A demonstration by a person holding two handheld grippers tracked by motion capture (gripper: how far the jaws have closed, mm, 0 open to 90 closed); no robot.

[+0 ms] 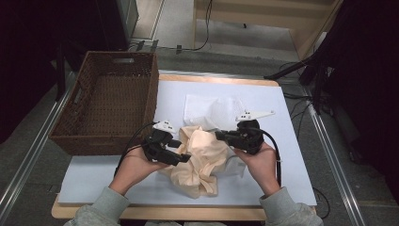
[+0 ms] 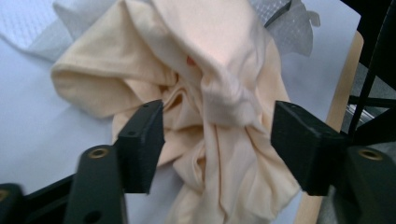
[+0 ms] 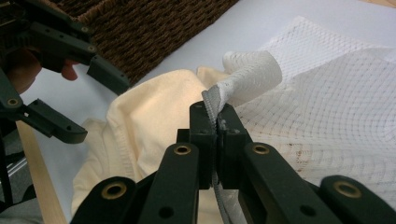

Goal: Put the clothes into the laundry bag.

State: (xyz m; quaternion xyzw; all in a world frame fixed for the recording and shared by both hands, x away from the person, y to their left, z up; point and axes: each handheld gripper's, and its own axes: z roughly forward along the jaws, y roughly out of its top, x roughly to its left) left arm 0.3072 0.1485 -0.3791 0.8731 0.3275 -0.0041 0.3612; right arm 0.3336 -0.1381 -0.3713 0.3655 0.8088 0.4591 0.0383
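The right claw (image 3: 217,126) is pinched tight on the grey hem of the white mesh bag (image 3: 327,107), a curl of mesh standing up just above its tips. The left claw (image 2: 217,140) gapes wide, holding nothing, a bunched fold of the cream shirt (image 2: 210,88) between its pads, perhaps brushing one. The shirt lies crumpled on the counter (image 1: 94,174), right of the wicker basket (image 1: 110,101); the bag lies partly beneath it, spreading behind.

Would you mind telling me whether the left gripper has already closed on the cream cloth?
No, in the left gripper view the left gripper has its jaws wide apart on either side of the crumpled cream cloth.
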